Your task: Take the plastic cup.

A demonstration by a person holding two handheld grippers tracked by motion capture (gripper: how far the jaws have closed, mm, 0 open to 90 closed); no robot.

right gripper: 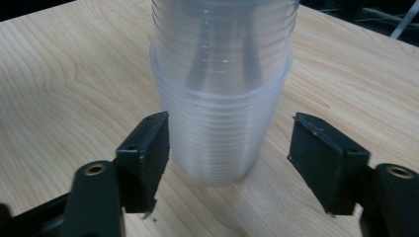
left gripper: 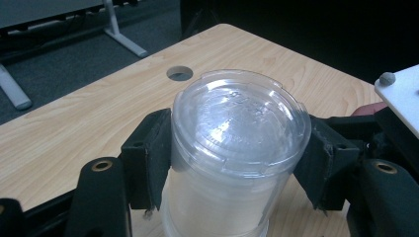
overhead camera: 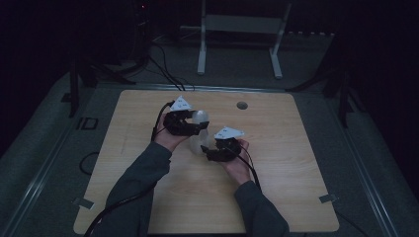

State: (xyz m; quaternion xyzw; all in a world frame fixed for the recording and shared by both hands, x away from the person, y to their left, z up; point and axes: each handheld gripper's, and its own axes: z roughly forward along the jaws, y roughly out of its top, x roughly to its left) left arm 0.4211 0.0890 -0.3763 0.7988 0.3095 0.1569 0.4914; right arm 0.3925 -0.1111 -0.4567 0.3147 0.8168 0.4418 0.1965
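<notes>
A stack of clear plastic cups [right gripper: 222,98] stands upright near the middle of the desk [overhead camera: 276,197], its base resting on the wood; in the right gripper view the ribbed walls of the nested cups show one inside another. The top cup [left gripper: 232,148] carries a clear lid [left gripper: 240,121], pressed flat across its rim. The left tongs [overhead camera: 193,124] grip this top cup just under the lid: in the left gripper view both black pads [left gripper: 153,153] bear against the cup wall on opposite sides, partly closed to the width of the cup. The right tongs [overhead camera: 210,150] sit lower, level with the bottom part of the stack; in the right gripper view the left-hand pad [right gripper: 148,155] lies just beside or lightly against the wall, and whether it touches cannot be told, while the right-hand pad stands clear of the wall with a visible gap, so these tongs are partly open and hold nothing. In the high view the two tongs face each other across the stack, the left one farther from the person and the right one nearer, each carrying a grey three-cornered plate [overhead camera: 181,103] on top. A round cable hole [overhead camera: 242,105] lies in the desk surface beyond the stack. A white metal frame [overhead camera: 242,39] stands on the floor behind the desk
</notes>
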